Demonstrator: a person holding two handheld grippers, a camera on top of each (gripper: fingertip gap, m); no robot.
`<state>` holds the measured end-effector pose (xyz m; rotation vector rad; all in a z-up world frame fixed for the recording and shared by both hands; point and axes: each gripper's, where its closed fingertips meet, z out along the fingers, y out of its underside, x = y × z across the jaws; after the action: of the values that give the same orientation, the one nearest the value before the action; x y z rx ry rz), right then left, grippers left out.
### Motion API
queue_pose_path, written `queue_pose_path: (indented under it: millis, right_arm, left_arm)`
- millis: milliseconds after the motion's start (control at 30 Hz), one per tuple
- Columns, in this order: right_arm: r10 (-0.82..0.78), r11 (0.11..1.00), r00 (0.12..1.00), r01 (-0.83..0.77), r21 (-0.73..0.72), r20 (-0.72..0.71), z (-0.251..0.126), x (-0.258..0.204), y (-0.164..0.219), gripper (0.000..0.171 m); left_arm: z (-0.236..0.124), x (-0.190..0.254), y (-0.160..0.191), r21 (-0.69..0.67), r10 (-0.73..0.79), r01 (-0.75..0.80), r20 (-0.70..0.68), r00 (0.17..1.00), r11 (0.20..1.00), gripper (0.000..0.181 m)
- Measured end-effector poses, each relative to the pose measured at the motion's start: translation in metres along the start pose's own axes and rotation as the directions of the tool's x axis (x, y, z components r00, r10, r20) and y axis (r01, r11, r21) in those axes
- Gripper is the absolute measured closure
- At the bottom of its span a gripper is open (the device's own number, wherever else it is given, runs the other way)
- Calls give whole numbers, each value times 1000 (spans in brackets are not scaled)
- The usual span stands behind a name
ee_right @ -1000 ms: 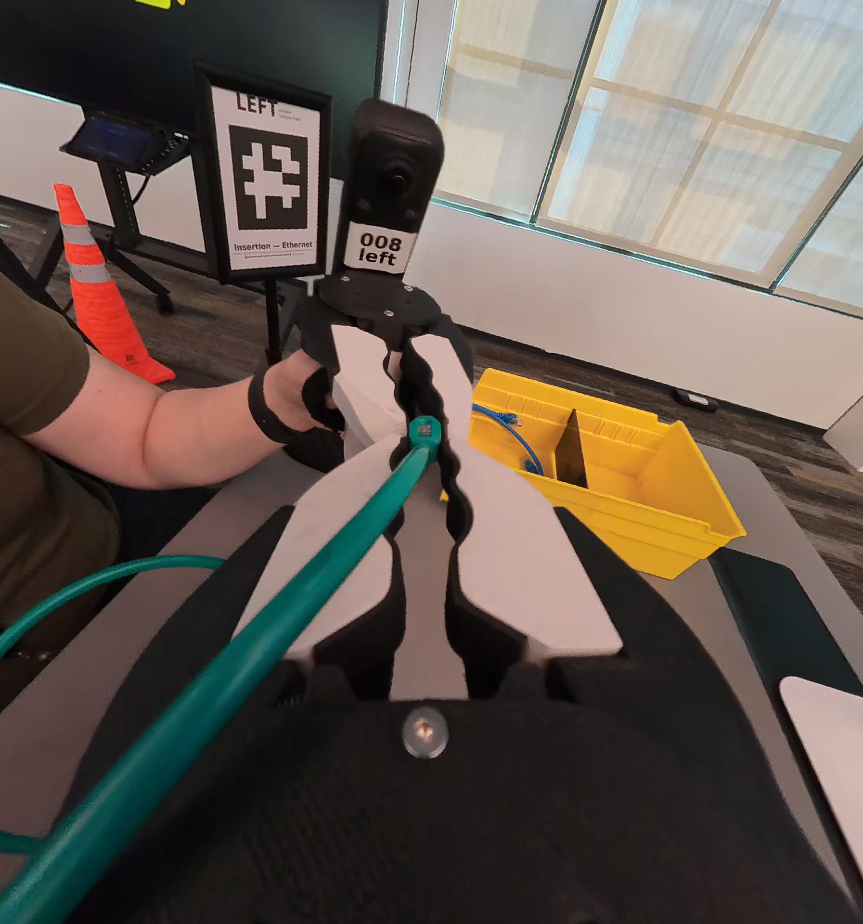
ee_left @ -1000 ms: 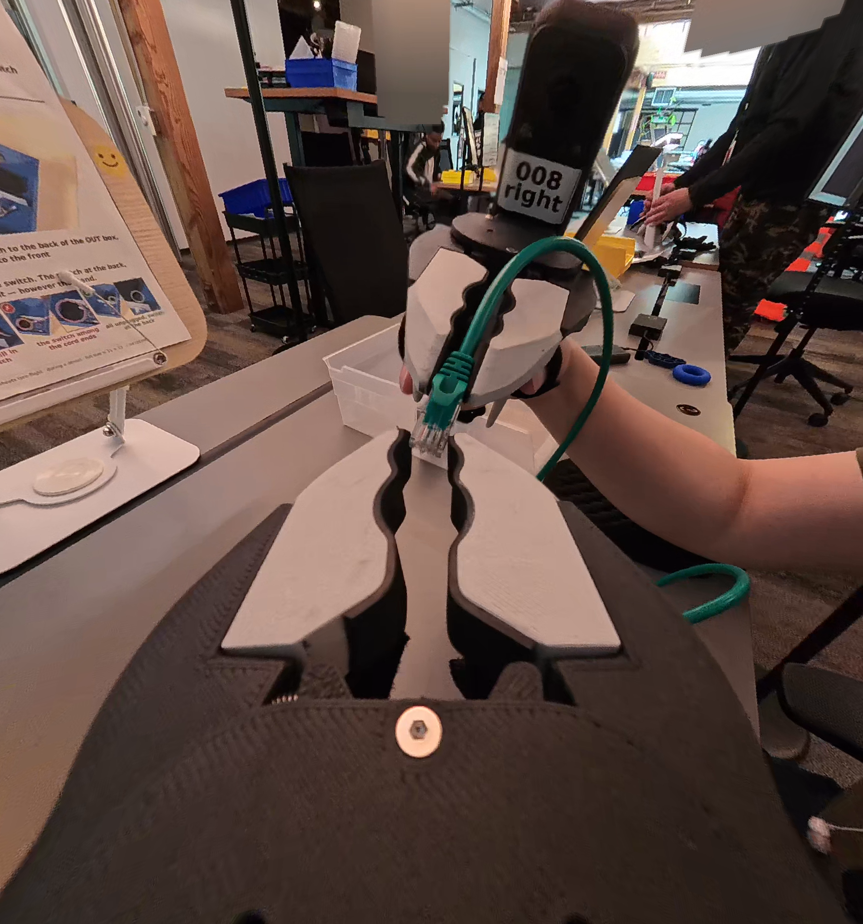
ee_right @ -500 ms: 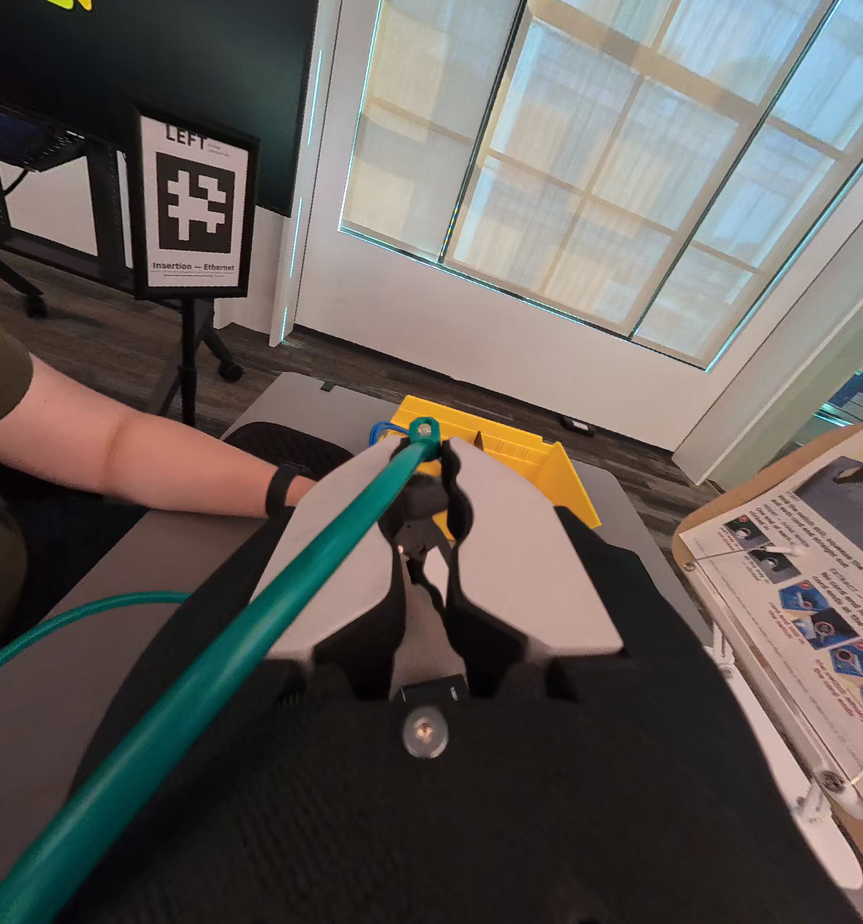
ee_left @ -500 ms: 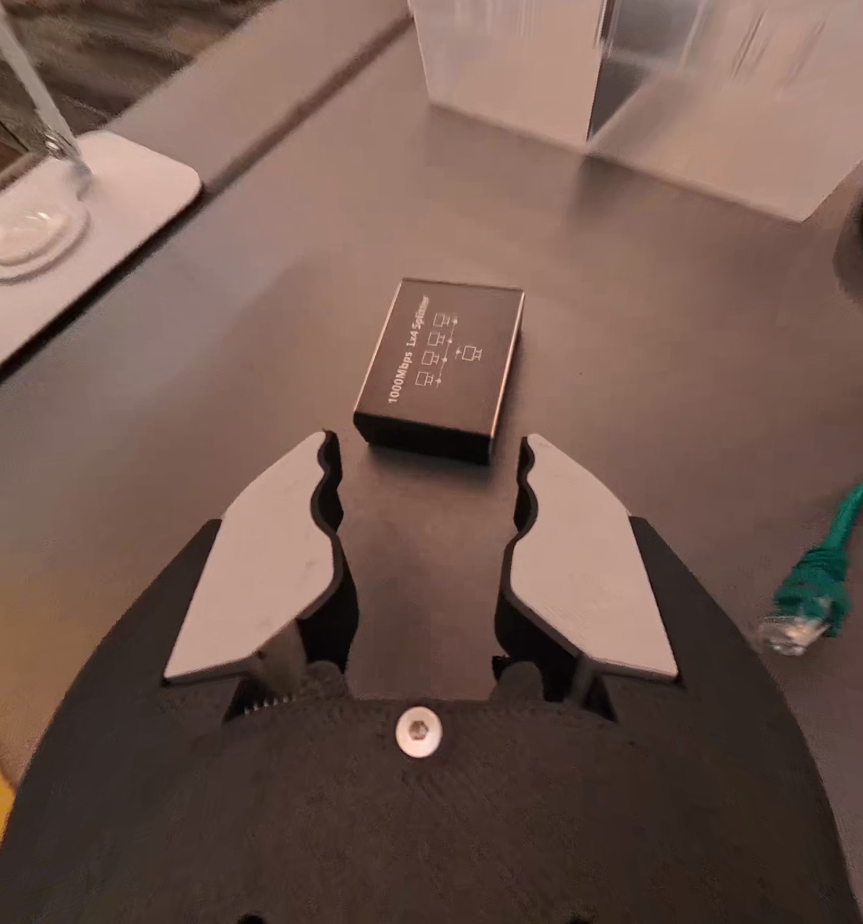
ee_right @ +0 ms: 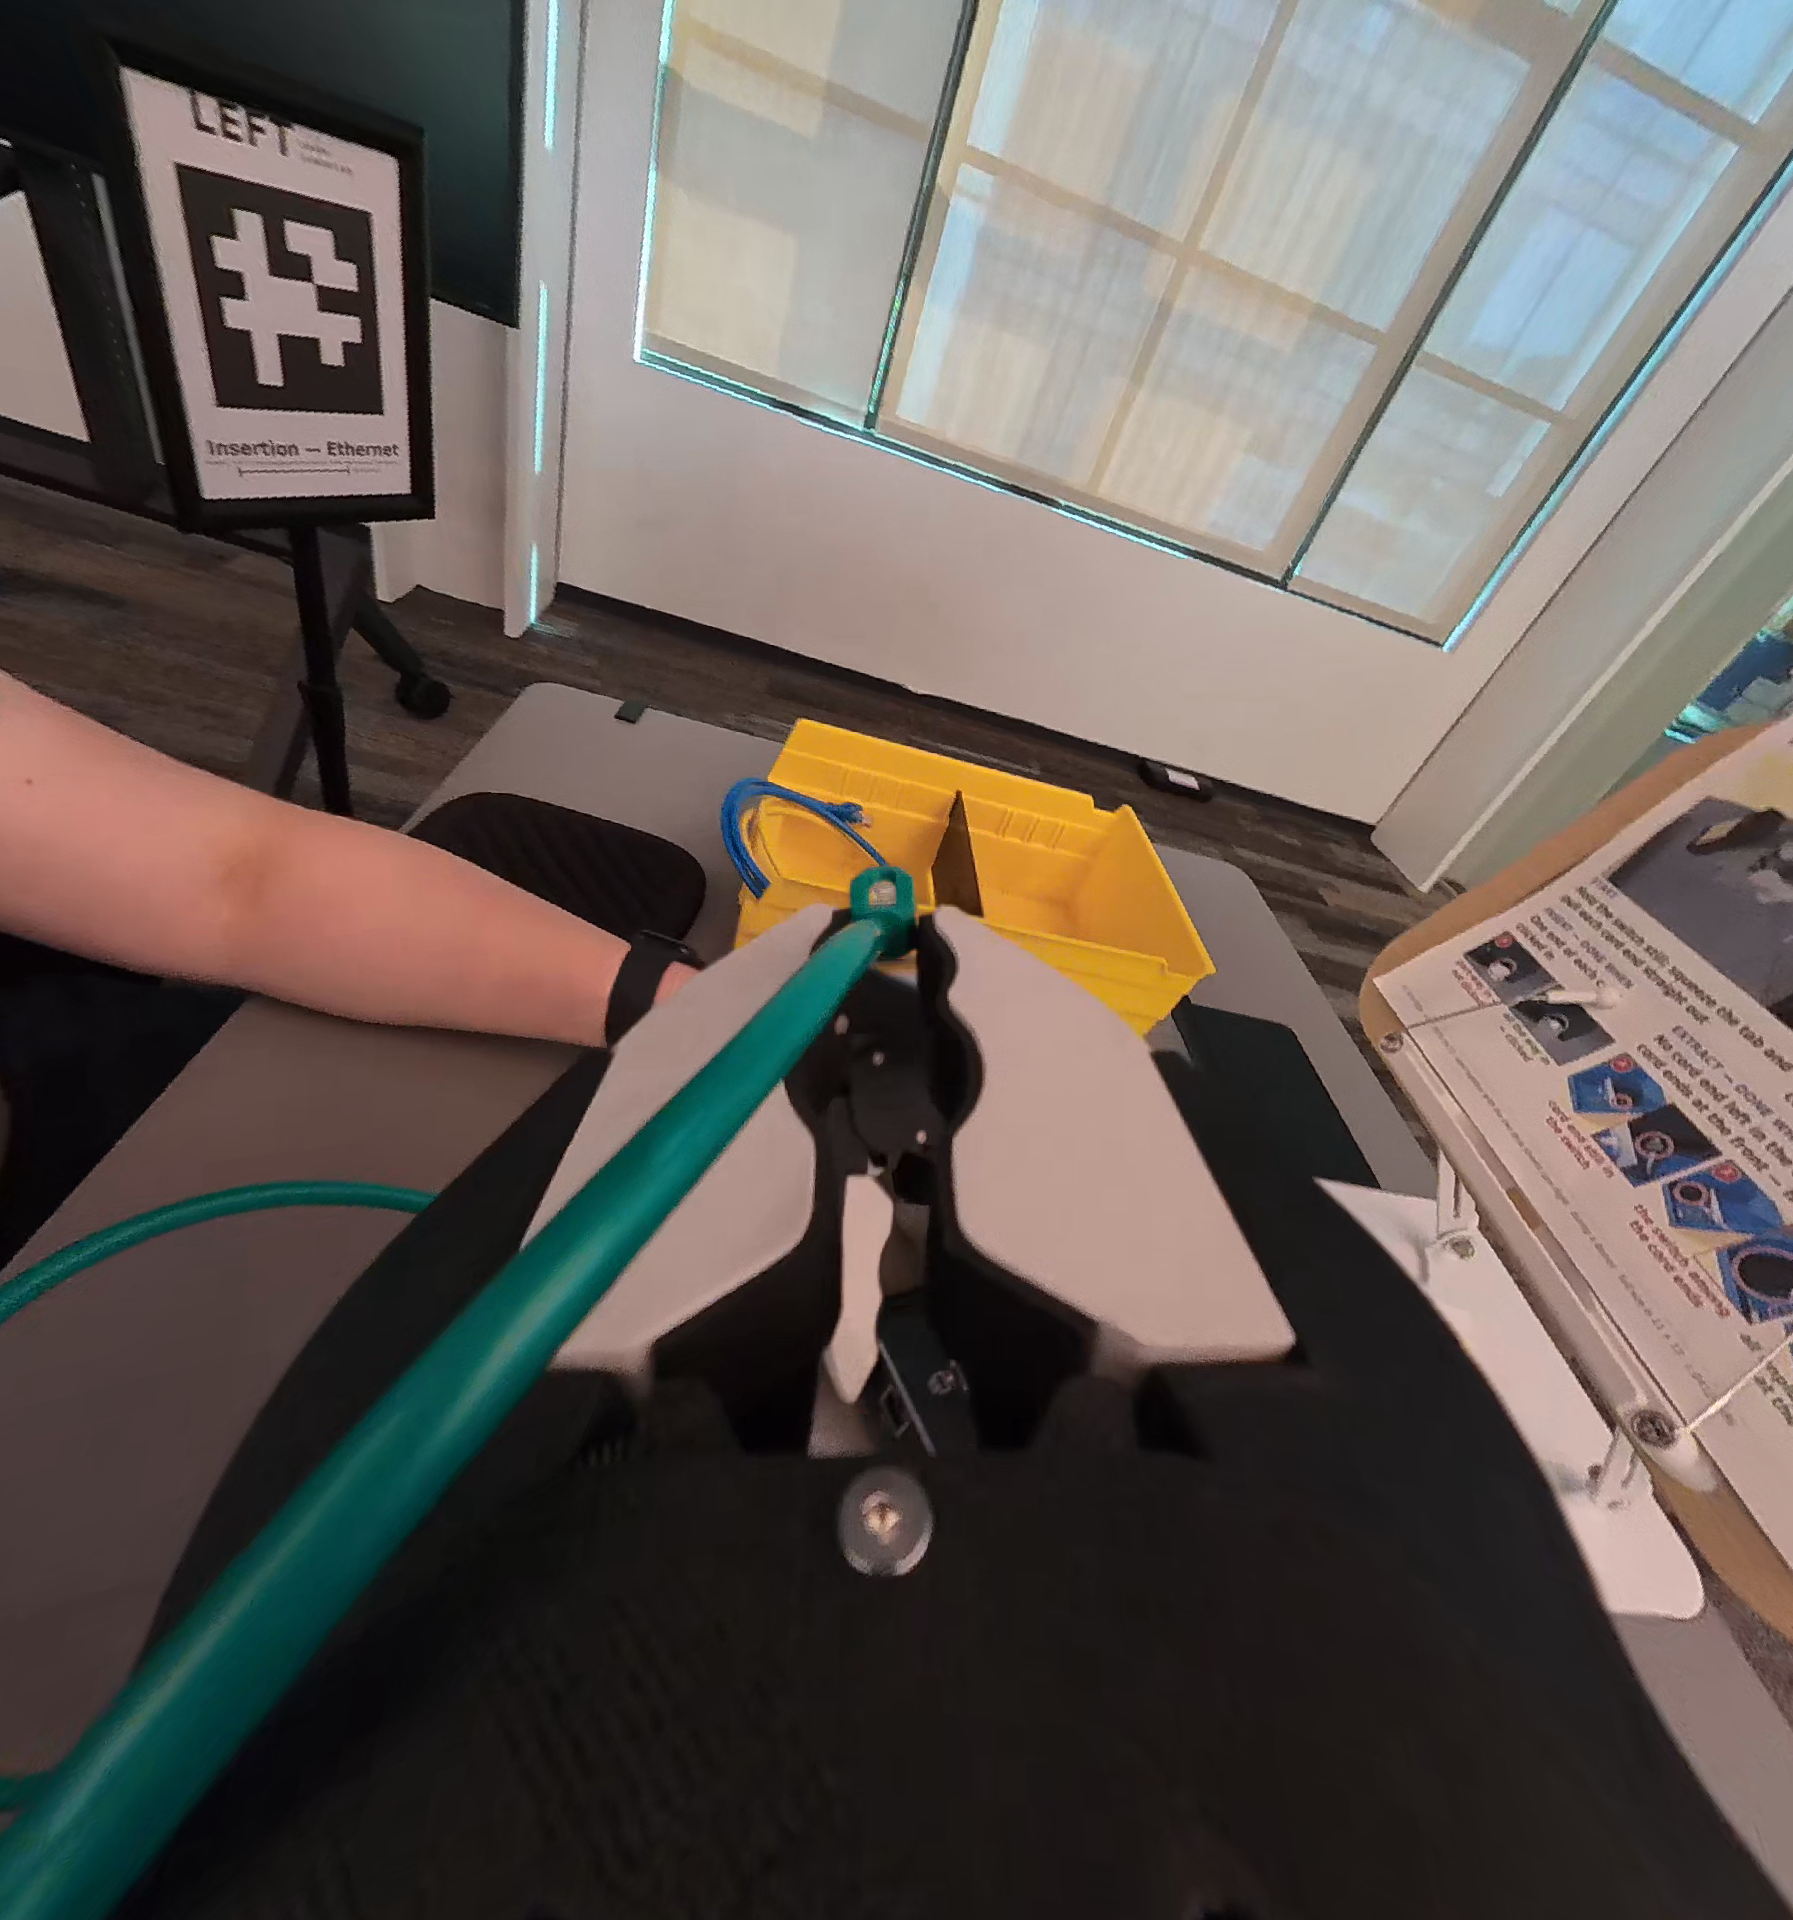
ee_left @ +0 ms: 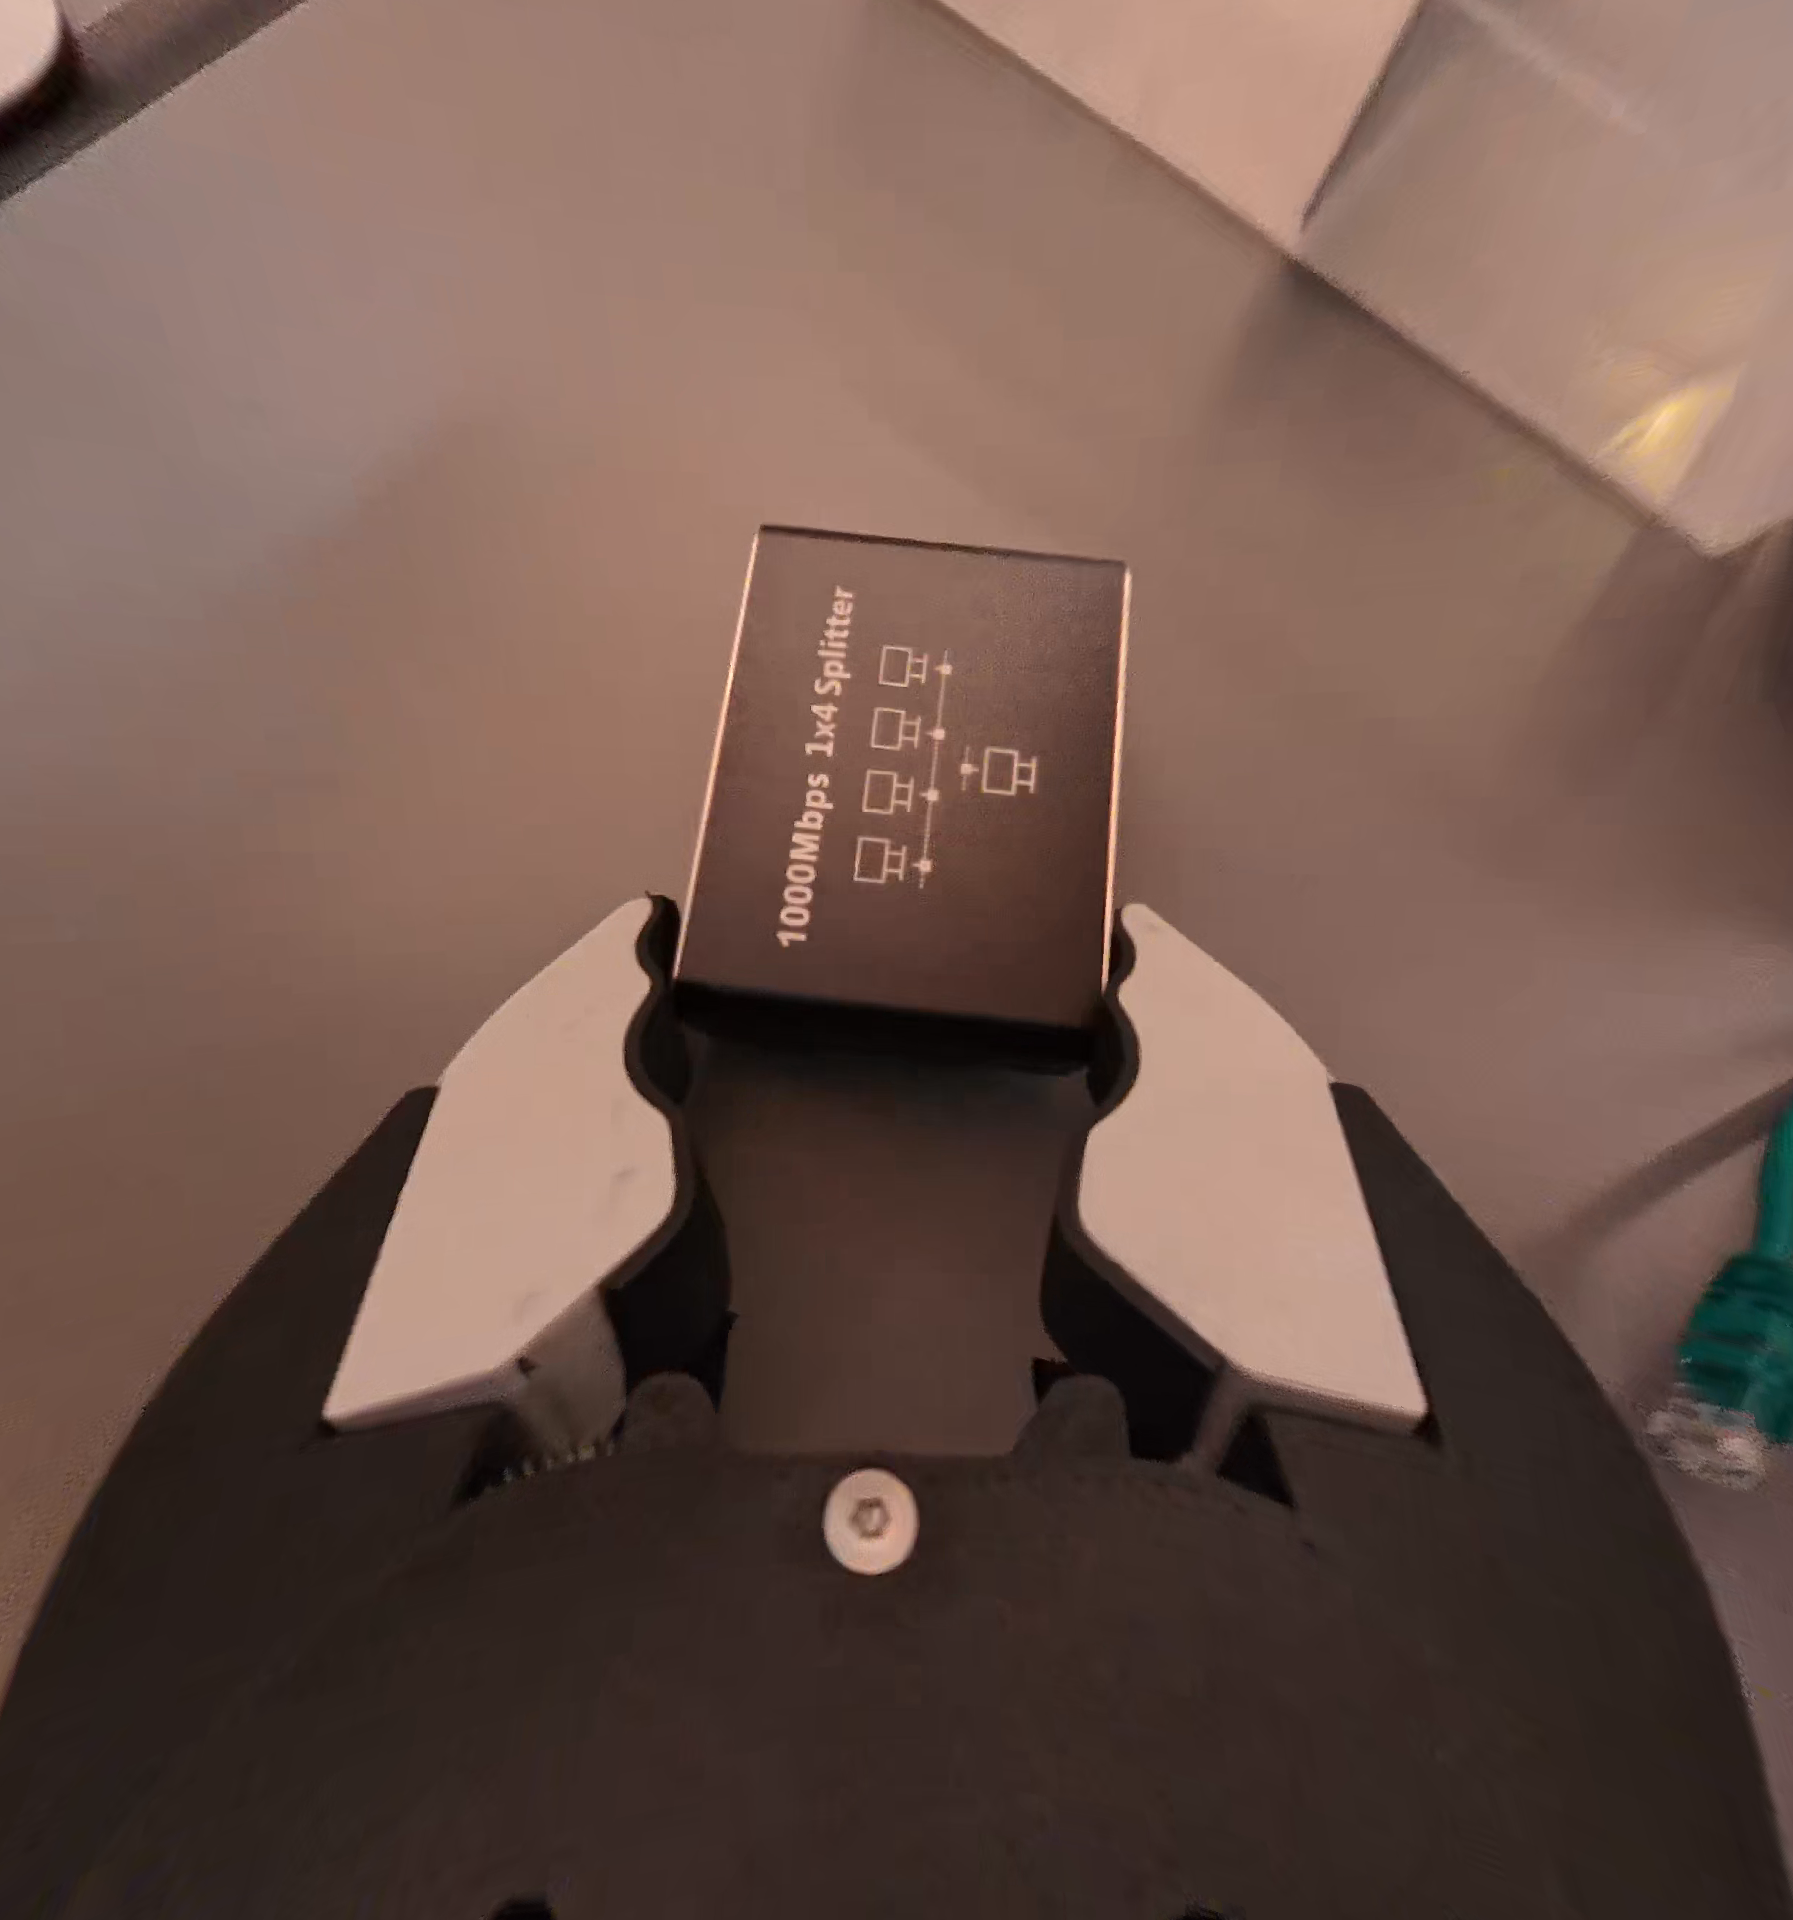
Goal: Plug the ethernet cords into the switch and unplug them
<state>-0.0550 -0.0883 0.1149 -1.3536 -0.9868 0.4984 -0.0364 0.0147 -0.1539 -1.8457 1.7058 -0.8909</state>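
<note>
The left wrist view is dim and warm-toned; the grey table (ee_left: pixel 352 520) shades darker under the gripper, and the clear bin (ee_left: pixel 1494 156) and the green cord's plug (ee_left: pixel 1744 1361) at the right edge are smeared by motion blur. The right wrist view is bright with daylight from the large window (ee_right: pixel 1183 260), which is washed out. Wide-angle distortion bends the window frame and the edges.

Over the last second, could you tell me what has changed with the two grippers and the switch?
The left gripper swung down from facing the right gripper, opened, and moved forward until its fingers flank the near end of the black switch on the table; whether they clamp it is unclear. The right gripper turned but stays shut on the green cord. The cord's other plug lies loose.
</note>
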Motion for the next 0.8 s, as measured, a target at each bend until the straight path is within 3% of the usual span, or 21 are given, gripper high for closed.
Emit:
queue_pose_path:
  millis: [133,267,500,800]
  right_arm:
    - [52,997,996,-56,-60,-67,8,16,17,159]
    - [56,989,978,-82,-121,-202,16,39,34,159]
    - [-144,985,894,86,-152,-424,17,64,30,159]
    - [-196,980,862,180,-79,-467,22,60,14,159]
  left_arm:
    - [-15,-6,-29,154,-231,260,-182,956,953,106]
    - [-51,-11,-72,328,-264,355,-292,919,875,106]
    - [-117,-3,-140,536,-241,370,-296,924,759,105]
    - [-155,31,-164,606,-169,324,-300,939,726,106]
